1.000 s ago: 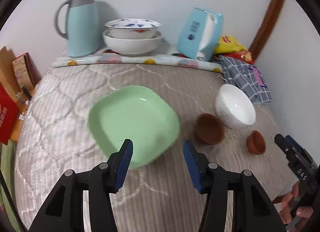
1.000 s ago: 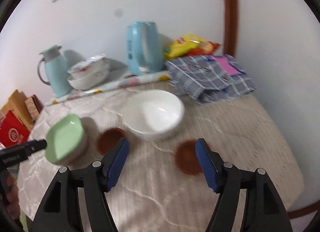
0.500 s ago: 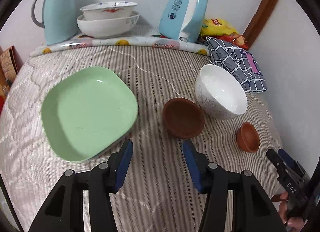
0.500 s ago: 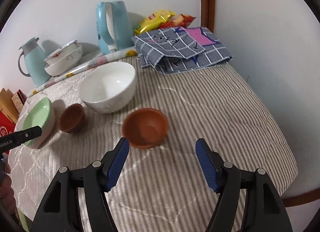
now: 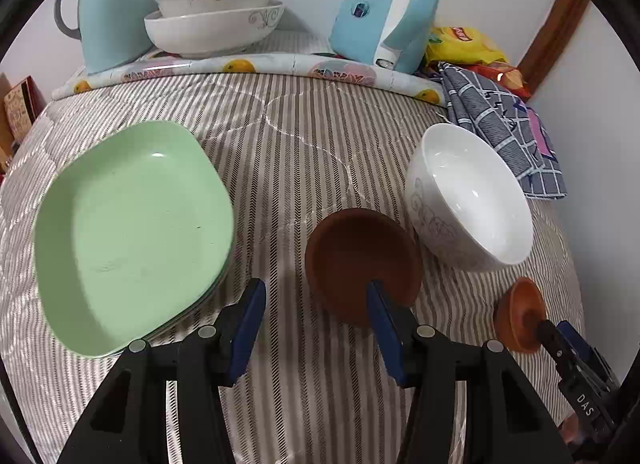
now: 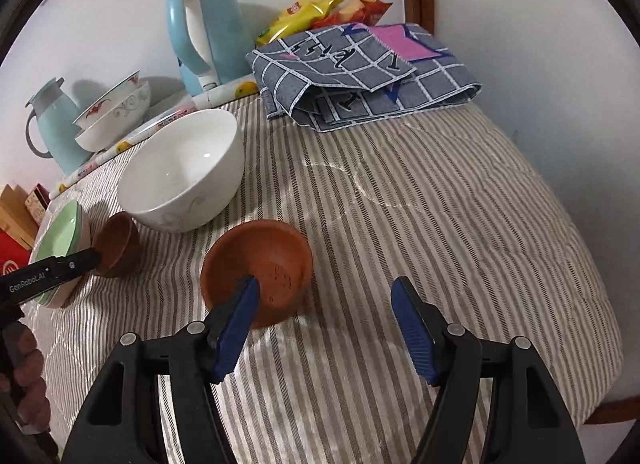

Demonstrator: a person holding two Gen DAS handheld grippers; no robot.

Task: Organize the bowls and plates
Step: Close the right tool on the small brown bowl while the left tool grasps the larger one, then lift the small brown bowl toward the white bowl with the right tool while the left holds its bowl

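The left gripper [image 5: 316, 306] hangs over the striped surface [image 5: 304, 152] with its fingers [image 5: 250, 314] parted and nothing between them; one finger overlaps the near rim of the dark brown bowl [image 5: 360, 260]. To its left lie the stacked green plates [image 5: 132, 232], to its right the white bowl [image 5: 472, 200]. The right gripper [image 6: 324, 304] is wide apart too (also empty), its left finger in front of the terracotta bowl [image 6: 260, 260]. Two patterned bowls [image 5: 216, 20] sit nested by the blue jug [image 5: 108, 16] at the back.
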